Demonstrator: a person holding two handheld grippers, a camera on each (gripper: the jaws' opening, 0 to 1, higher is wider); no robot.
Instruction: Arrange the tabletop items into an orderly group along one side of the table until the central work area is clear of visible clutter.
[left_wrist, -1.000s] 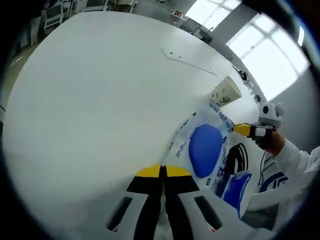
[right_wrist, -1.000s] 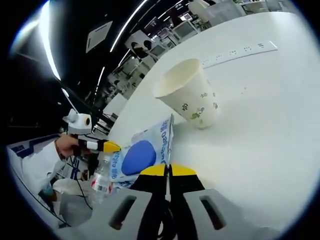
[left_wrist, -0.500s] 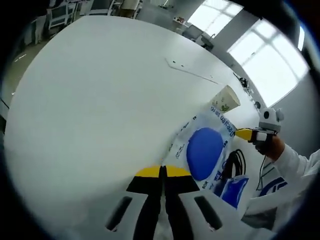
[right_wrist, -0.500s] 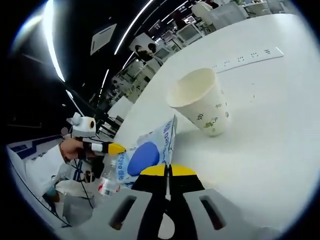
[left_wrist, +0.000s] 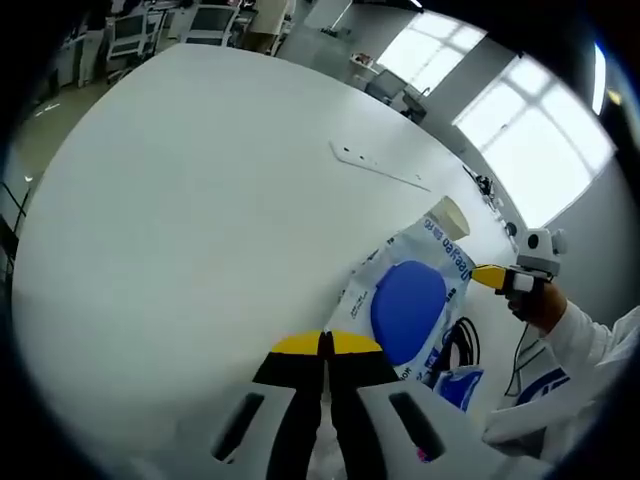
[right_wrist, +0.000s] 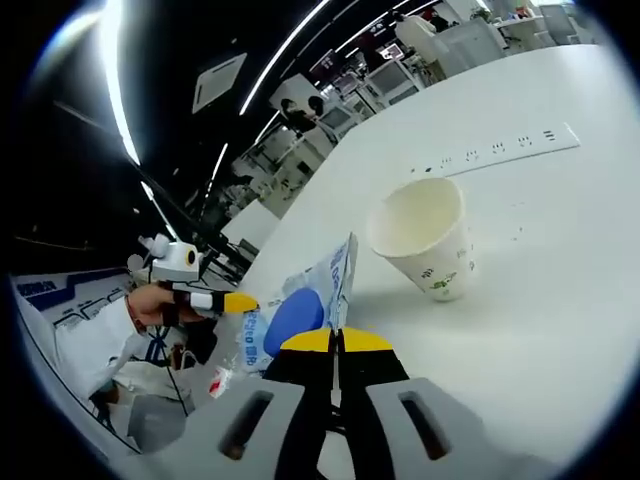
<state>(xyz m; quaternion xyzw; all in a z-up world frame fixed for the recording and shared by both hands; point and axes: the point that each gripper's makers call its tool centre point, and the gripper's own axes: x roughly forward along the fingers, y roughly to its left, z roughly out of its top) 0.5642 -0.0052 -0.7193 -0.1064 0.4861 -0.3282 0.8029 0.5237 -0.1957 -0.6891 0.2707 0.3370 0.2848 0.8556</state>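
A white packet with a blue oval (left_wrist: 410, 305) hangs between both grippers over the white table (left_wrist: 200, 220). My left gripper (left_wrist: 325, 345) is shut on its near corner. My right gripper (left_wrist: 488, 276) comes in from the right, held by a hand, and pinches the far edge. In the right gripper view my right gripper (right_wrist: 336, 341) is shut on the packet (right_wrist: 318, 292), and the left gripper (right_wrist: 240, 301) grips the other side. A paper cup (right_wrist: 425, 240) with a leaf print stands open-mouthed on the table beyond; the packet half hides the cup (left_wrist: 446, 214).
A long white power strip (left_wrist: 378, 168) lies flat farther across the table, also seen as the power strip (right_wrist: 500, 150). Black cables (left_wrist: 462, 343) and a blue item (left_wrist: 455, 388) sit past the table edge by the person's white sleeve (left_wrist: 575, 345). Desks and chairs stand beyond.
Both grippers stay shut on the packet. The packet now covers more of the cup in the left gripper view. In the right gripper view the cup looks smaller and farther off.
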